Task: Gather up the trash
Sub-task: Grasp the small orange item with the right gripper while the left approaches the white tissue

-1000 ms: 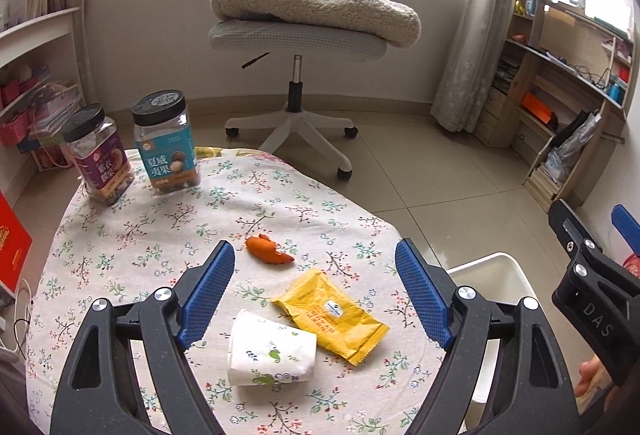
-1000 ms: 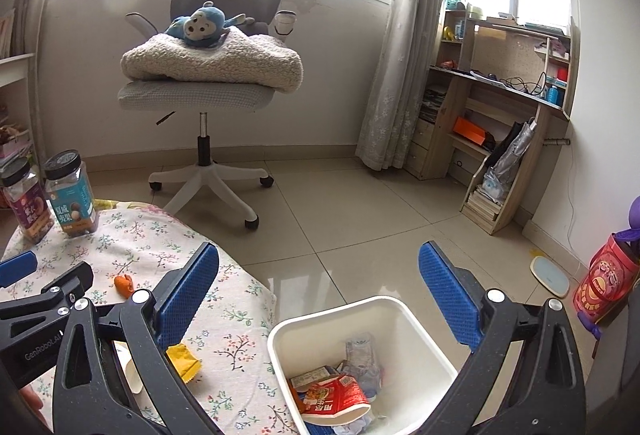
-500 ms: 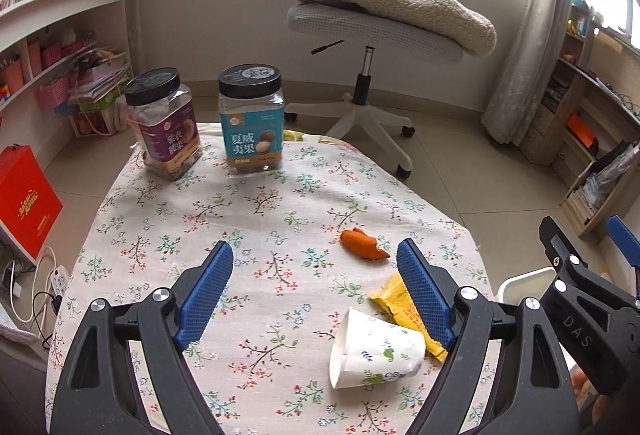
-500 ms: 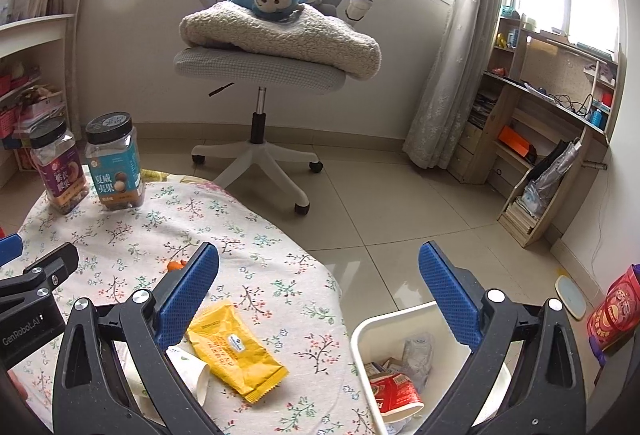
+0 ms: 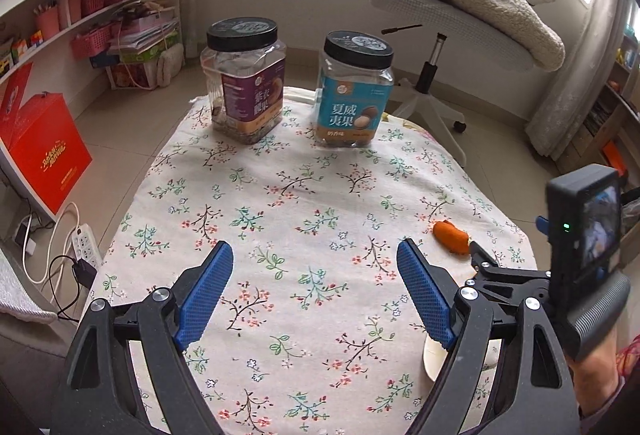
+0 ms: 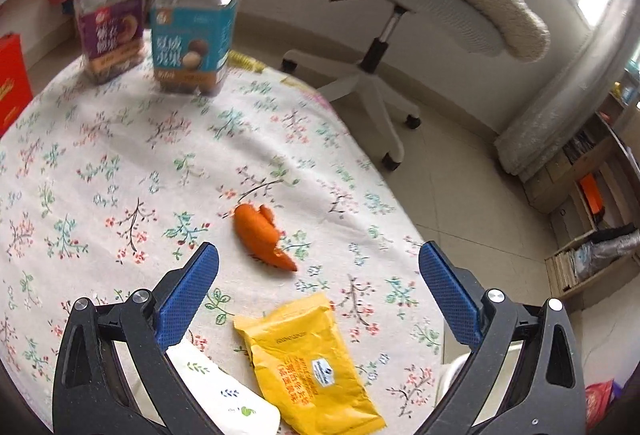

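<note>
Trash awaiting collection: a yellow wrapper point(image 6: 310, 359), an orange peel point(image 6: 262, 237) and a paper cup point(image 6: 224, 391) lie on the flowered tablecloth point(image 6: 100, 171), none yet picked up. Right gripper point(image 6: 318, 295) hangs above the wrapper, jaws wide and empty; left gripper point(image 5: 314, 291) likewise gapes over bare cloth. Two snack jars point(image 5: 354, 91) stand at the far edge, an office chair point(image 5: 452, 15) beyond.

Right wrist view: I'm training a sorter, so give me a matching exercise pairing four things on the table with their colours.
Things:
1. peel
2. wrapper
3. left jar's label
4. right jar's label

Colours:
a. teal
b. yellow
c. orange
d. purple

Pairs: 1-c, 2-b, 3-d, 4-a
</note>
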Available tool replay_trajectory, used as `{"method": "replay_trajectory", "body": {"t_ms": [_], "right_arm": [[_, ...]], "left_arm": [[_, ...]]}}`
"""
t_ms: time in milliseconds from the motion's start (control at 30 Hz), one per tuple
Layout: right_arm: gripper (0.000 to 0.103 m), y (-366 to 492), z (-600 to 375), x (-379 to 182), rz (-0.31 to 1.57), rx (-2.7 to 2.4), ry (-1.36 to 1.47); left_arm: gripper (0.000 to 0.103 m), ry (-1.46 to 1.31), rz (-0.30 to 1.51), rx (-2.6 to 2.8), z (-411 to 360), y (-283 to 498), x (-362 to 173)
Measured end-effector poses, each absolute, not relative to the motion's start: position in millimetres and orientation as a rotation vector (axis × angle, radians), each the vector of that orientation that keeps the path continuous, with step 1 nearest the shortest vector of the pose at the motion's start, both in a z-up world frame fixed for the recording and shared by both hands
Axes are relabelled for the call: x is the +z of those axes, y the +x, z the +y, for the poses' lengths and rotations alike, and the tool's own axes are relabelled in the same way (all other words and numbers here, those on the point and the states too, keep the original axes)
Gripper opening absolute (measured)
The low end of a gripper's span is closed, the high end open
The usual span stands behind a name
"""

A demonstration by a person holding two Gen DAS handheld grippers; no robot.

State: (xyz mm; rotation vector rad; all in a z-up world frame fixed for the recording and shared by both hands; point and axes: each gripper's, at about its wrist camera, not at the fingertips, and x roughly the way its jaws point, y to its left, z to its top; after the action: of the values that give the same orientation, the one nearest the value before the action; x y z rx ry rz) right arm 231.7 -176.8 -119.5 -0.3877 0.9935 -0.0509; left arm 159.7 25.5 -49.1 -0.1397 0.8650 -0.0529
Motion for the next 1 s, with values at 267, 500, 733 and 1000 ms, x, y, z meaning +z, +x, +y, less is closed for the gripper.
{"method": "replay_trajectory", "body": {"t_ms": [267,500,733,1000], "right_arm": [[0.073,285,-185,-165,1.229,0.086,-0.227],[0.018,269,-191,-157,1.213,0.121,-0.099],[0.017,220,-198,-119,1.129,0.121,-0.111],[0.017,174,-215,-84,1.063,0.122,-0.085]], "left_arm": [[0.082,-0.158,0.919,-0.071,37,165,-56],[0.082,-0.12,0.965,-0.154,25,159,-57],[0.082,0.015,1.107,-0.371,1,141,-63],[0.082,0.407,1.287,-0.717,-46,74,-100]]}}
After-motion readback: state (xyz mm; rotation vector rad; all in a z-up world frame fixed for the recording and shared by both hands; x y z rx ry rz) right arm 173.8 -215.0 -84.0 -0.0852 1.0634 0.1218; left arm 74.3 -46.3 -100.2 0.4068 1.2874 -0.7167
